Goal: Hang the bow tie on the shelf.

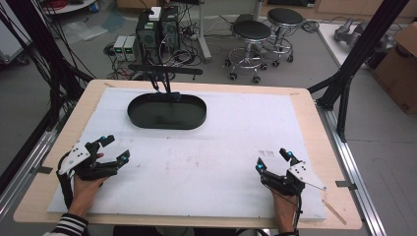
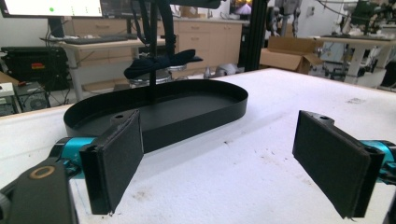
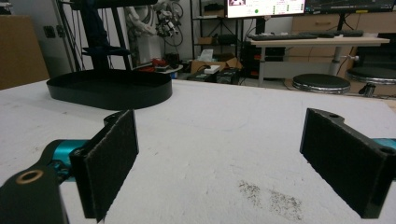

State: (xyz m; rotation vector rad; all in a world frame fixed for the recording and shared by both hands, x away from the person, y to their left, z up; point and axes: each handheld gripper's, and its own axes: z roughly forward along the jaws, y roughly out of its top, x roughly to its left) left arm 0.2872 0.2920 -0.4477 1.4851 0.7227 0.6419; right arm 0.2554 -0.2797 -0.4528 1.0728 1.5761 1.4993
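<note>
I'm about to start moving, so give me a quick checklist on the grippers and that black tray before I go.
1. Left gripper open, nothing between its jaws: ok.
2. Right gripper open, nothing held: ok.
3. Black tray flat on the white mat, far side: ok.
4. Tray holds nothing visible: ok.
5. Mat between grippers and tray free of obstacles: ok.
6. Dark cloth hanging on a stand behind the tray, how it is attached: cannot tell.

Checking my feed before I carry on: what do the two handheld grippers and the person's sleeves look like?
Both the left gripper and right gripper are black, with teal accents near the jaws, flat rectangular black pads, a pale grey three-cornered plate on top and a black cable trailing back. The left sleeve is black-and-white striped.
</note>
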